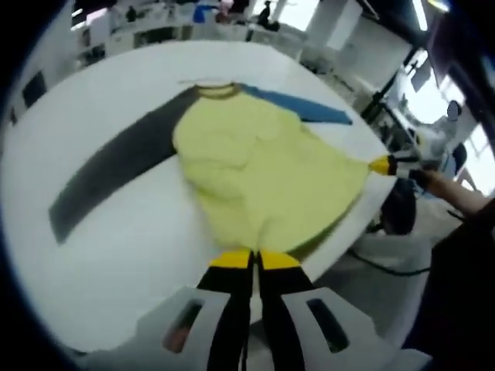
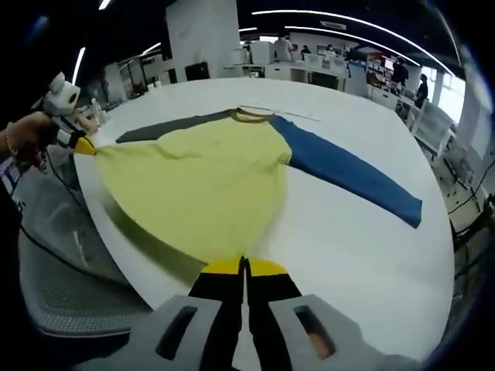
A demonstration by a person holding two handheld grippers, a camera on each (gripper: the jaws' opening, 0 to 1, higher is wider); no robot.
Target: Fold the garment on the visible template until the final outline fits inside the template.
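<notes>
While both grippers (image 1: 252,257) (image 2: 244,265) clamped the shirt (image 1: 263,170) hem, the first fold was starting, needing an even lift.

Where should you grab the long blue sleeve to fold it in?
Probably at its free cuff end. The blue sleeve lies flat and straight on the round white table, stretched away from the yellow shirt body. Come from the table edge beyond the cuff, sliding a jaw under the fabric. Both tools are shut on the shirt's hem corners, so one must release first.
</notes>
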